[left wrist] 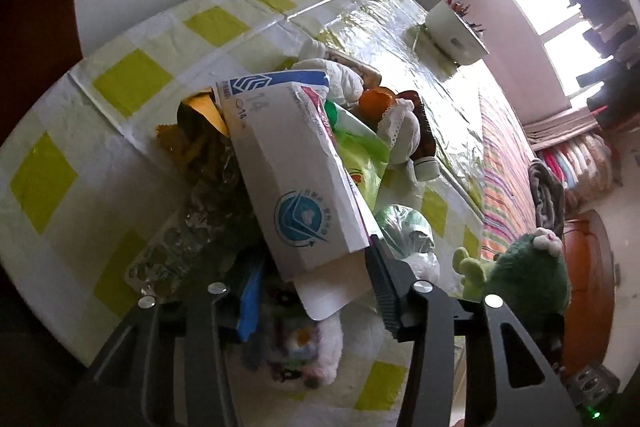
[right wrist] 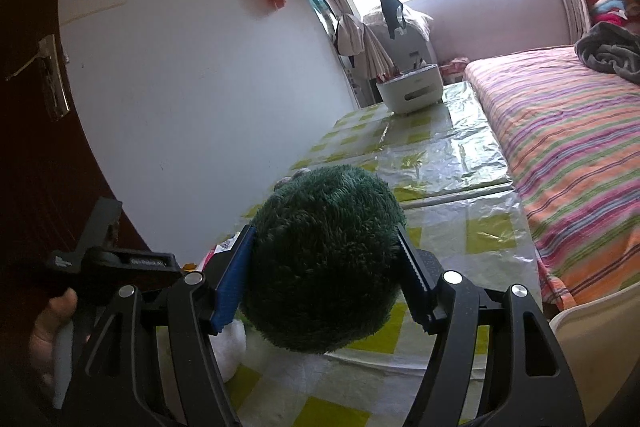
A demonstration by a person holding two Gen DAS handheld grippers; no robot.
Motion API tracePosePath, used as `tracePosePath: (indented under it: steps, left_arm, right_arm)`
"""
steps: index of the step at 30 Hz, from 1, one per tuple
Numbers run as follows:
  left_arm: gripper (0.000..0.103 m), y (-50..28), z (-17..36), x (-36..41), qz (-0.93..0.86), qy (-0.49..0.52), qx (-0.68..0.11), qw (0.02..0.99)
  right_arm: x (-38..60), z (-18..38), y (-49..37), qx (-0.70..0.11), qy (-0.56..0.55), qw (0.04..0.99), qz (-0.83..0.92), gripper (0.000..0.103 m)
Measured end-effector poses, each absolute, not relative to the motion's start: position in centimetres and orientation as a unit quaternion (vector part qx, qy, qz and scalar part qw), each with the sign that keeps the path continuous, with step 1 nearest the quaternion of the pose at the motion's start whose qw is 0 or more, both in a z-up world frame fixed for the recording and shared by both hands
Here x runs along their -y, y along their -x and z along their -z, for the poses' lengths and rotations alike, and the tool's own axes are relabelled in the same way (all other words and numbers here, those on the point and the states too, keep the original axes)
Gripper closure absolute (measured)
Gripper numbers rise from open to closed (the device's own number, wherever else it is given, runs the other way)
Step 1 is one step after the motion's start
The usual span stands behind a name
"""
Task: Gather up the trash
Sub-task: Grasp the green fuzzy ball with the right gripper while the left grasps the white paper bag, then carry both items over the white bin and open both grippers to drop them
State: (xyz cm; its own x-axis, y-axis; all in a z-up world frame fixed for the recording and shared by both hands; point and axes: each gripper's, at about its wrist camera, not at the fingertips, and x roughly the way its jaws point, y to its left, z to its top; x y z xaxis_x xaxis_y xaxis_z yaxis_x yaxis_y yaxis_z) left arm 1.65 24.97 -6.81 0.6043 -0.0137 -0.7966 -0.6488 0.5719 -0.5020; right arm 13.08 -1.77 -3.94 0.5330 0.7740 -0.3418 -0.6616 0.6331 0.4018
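On the bench (left wrist: 120, 83), with its yellow-checked cover, lies a heap of trash, and a white paper envelope (left wrist: 304, 179) leans on top of it. The left gripper (left wrist: 312, 291) stands with its fingers apart on both sides of the lower end of the envelope, not yet pressing it. The envelope looks light and thin, so it may bend or slip; I think a hold near its lower edge is best. The right gripper (right wrist: 324, 275) is clamped on a green plush toy (right wrist: 324, 259), which is soft and gives under the fingers.
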Motion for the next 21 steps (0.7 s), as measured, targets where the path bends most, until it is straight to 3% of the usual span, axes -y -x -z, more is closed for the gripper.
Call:
tracePosePath:
  steps: [7, 21]
  left_arm:
    - [0.074, -1.2, 5.9, -24.0, -0.182, 0.372, -0.370, 0.831]
    - [0.075, -0.2, 2.5, -19.8, -0.151, 0.270, -0.327, 0.893]
  right_arm:
    - [2.5, 3.7, -12.9, -0.245, -0.115, 0.874, -0.403, 0.038]
    - [5.6, 3.0, -11.6, -0.221, -0.120, 0.893, -0.373, 0.037]
